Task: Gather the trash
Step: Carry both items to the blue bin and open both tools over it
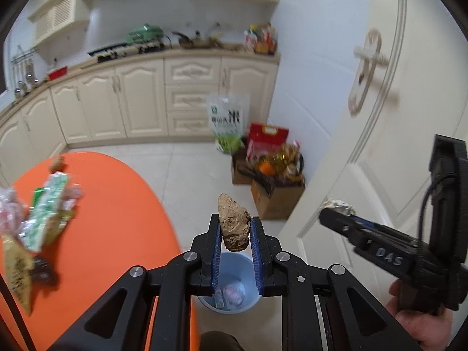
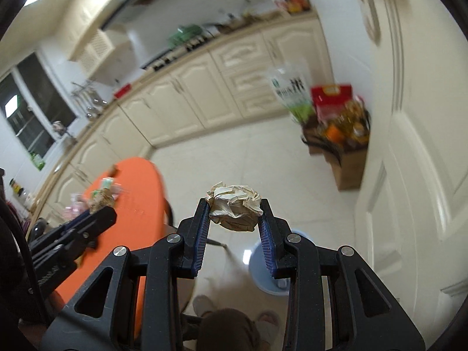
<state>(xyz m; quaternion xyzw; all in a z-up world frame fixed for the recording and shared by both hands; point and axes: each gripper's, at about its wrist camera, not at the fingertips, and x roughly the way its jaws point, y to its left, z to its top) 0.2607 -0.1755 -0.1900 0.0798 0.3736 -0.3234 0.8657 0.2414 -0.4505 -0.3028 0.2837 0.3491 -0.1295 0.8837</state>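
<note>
Directly beneath the left gripper (image 1: pixel 235 228), in the left wrist view, sat the pale blue trash bin (image 1: pixel 234 266) on the floor, its mouth showing between and below the blue pads; the gripper was clamped narrowly on a brown crumpled paper wad (image 1: pixel 234 223), whose long axis ran along the fingers and poked past their tips. By my judgement the drop turned on that one relation: the bin lay straight below, just off the near right edge of the orange tabletop (image 1: pixel 117 219), so this hand seemed the nearer of the two to letting go. Something pinkish already lay in the bin, too blurred to name. More trash (image 1: pixel 46 213), a green-and-white carton among wrappers, waited near the tabletop's left edge, smeared by motion. The right gripper (image 1: pixel 336 209) came in from the right, something pale at its tip. Seen from the right wrist view, the right gripper (image 2: pixel 235 209) held a cream crumpled paper ball (image 2: pixel 234 206) squeezed across its tips, jaws moderately apart around it. The bin (image 2: pixel 257 260) appeared below and slightly right, mostly hidden behind the right finger, its contents out of sight. The left gripper (image 2: pixel 99 204) showed at the left edge, blurred.
</note>
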